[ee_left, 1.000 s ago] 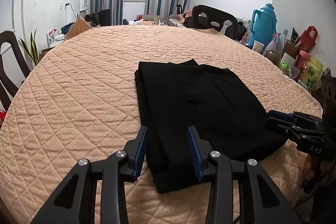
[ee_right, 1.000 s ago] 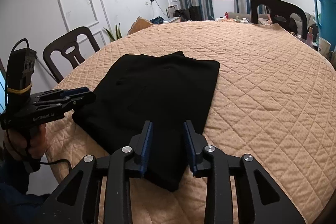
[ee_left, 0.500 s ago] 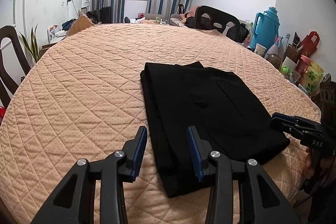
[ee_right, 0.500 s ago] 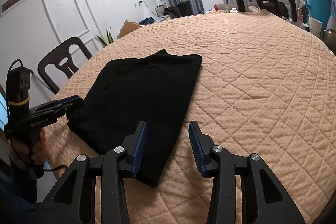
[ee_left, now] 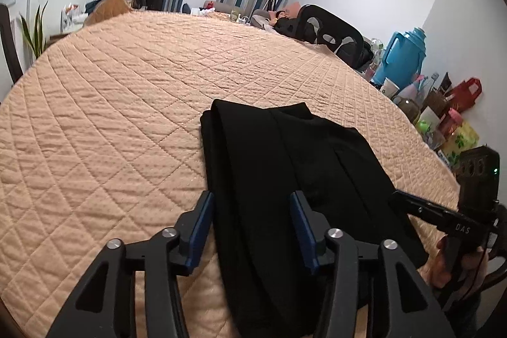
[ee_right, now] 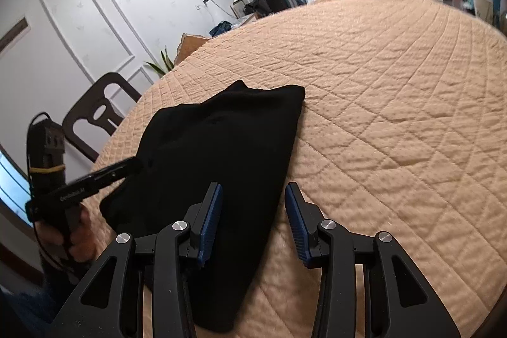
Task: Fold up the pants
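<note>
The black, soft-fabric folded pants (ee_left: 285, 179) lie as a thick, layered rectangle on the round bench under its peach quilted cover (ee_left: 111, 132), close to the near edge and well apart from the dark chairs and the blue thermos jug (ee_left: 401, 59) at the far side.

The left claw (ee_left: 252, 224) is spread wide with nothing between its blue pads, poised low over the near left portion of the bundle. The right claw (ee_right: 252, 222) is likewise parted and empty, straddling the near right edge of the cloth where it meets the quilt.

The cloth looks light, limp and matte, so it should neither slide readily on the textured quilt nor resist a pinch, but it will sag and let its layers splay if lifted from a single point. Nothing here is fragile. The stack seems several layers deep with a rounded fold along the left side, and a further fold, if one is wanted, would best start from the two near corners, each claw biting through all layers at once, so the layers travel together rather than peeling apart.
</note>
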`<state>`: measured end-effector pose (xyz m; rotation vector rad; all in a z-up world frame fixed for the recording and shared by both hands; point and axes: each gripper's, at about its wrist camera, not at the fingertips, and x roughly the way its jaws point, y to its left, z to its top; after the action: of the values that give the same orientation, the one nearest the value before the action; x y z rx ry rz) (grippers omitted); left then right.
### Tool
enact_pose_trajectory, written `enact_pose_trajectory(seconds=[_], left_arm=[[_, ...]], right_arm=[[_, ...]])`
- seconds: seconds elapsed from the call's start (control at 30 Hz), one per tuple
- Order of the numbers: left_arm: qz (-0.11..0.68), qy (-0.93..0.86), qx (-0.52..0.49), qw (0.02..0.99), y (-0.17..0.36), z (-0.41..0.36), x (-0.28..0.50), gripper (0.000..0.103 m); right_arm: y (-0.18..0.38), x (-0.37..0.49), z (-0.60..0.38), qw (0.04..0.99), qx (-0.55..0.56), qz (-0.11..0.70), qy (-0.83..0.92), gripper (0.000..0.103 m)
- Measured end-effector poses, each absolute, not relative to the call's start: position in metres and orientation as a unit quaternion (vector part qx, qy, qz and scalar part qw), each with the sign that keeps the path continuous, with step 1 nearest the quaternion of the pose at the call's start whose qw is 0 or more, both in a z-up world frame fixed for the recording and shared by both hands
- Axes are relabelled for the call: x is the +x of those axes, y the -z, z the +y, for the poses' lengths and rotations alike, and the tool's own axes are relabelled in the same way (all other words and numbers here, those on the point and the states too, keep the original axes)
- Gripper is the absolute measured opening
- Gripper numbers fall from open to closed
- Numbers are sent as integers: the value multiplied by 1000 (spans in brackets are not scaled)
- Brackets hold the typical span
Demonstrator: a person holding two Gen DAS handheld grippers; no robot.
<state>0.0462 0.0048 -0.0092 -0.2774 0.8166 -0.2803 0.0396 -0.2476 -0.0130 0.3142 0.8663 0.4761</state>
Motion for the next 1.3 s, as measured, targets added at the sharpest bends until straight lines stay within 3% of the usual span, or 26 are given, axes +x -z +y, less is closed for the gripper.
enact_pose_trajectory(seconds=[0.3,0.63,0.7,0.97,1.3], left_arm=[[397,153,-175,888,17,9,24,58],[406,148,-169,886,15,3,50,63],[402,146,-166,889,15,4,43,59],[393,152,-171,891,4,5,42,28],[366,153,-150,906,-31,23,59,25]], right_arm=[[19,24,-250,851,186,422,-250,44],[16,47,-237,847,183,432,-248,45],[15,43,-237,852,174,429,-243,38],[8,42,-238,854,182,418,-251,20],[-30,64,-211,858,169,385,-294,17]])
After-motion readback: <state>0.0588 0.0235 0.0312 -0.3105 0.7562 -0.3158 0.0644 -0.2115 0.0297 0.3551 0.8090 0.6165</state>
